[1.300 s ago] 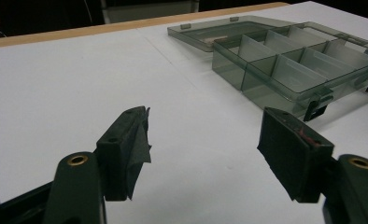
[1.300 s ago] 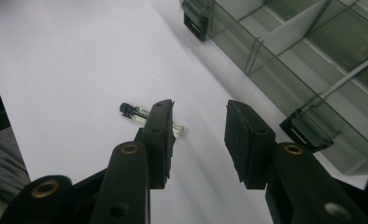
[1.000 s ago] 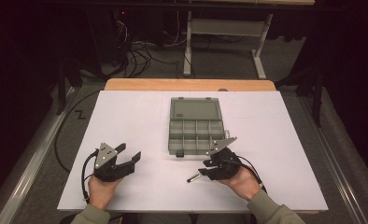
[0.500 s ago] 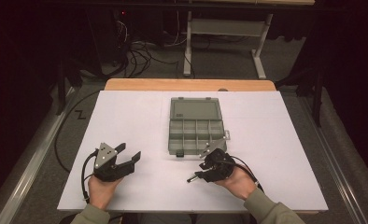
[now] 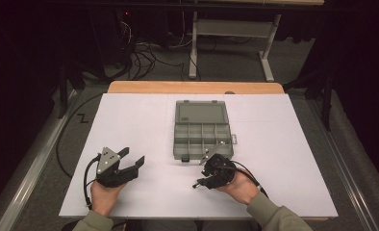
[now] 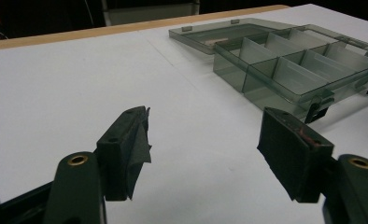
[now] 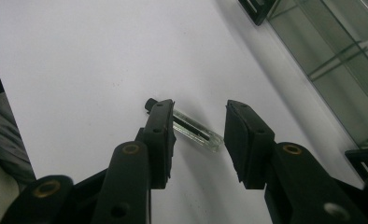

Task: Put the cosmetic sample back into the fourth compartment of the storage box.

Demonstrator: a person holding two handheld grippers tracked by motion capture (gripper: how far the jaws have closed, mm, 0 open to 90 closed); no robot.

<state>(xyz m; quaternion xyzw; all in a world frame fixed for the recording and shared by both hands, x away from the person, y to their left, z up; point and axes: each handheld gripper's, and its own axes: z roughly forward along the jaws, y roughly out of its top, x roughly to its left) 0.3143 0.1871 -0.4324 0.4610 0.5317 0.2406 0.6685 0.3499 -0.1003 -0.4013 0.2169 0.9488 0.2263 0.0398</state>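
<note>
Clear tube (image 7: 194, 130): small, transparent, with a dark core and a black cap at one end; lies flat on the white worktop (image 5: 130, 125), just in front of the organiser box's near edge.
Right gripper (image 7: 198, 126): hovers low over the tube, jaws apart, one to either side of it; left pad covers the capped end, right pad stands clear of the open end; nothing gripped yet.
Same gripper from above (image 5: 208, 174): near the box's front right corner, tilted down toward the worktop.
Left gripper (image 6: 203, 147): rests on the worktop well to the left, jaws wide apart, nothing between them.
Organiser box (image 5: 202, 139): smoky clear plastic, lid laid flat open behind, compartments looking bare from the high view.
Step in hand, as judged: picking up the tube, probably to go in a compartment.
Doing it well: turn the wrist so the pads meet the tube's long sides squarely, not its ends; centre on the middle of its length; lower until the pads nearly brush the worktop; close slowly.
Risks: smooth round tube may roll or squirt out of a skewed pinch; hard squeeze may crack it.
After the grip: lift straight up before moving over the box wall.
</note>
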